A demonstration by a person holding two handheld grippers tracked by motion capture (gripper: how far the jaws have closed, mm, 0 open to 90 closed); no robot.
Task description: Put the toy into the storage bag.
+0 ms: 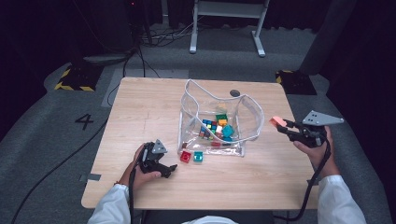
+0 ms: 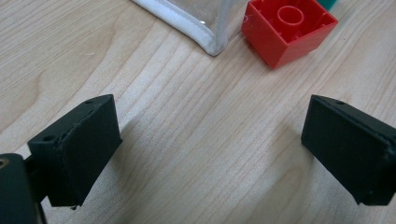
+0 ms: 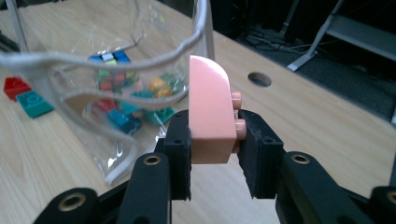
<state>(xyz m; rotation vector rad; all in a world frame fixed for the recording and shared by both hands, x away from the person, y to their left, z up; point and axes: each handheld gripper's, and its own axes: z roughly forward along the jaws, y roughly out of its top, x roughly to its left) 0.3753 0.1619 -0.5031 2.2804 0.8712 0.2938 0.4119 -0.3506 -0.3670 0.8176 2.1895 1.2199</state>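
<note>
A clear plastic bag (image 1: 243, 112) with a white rim stands open in the middle of the table, with several coloured bricks (image 1: 215, 127) inside. My right gripper (image 1: 280, 124) is raised to the right of the bag and is shut on a pink curved brick (image 3: 210, 112), pinched between its pads beside the bag's rim (image 3: 116, 65). A red brick (image 1: 186, 157) and a teal brick (image 1: 198, 156) lie on the table in front of the bag. My left gripper (image 1: 169, 171) rests low on the table near them, jaws open and empty; the red brick (image 2: 287, 29) lies just ahead.
The wooden table (image 1: 140, 107) has a round cable hole (image 1: 235, 93) behind the bag. Beyond the table are a white desk frame (image 1: 226, 28), cables on the grey floor, and yellow-black marked blocks (image 1: 74, 77).
</note>
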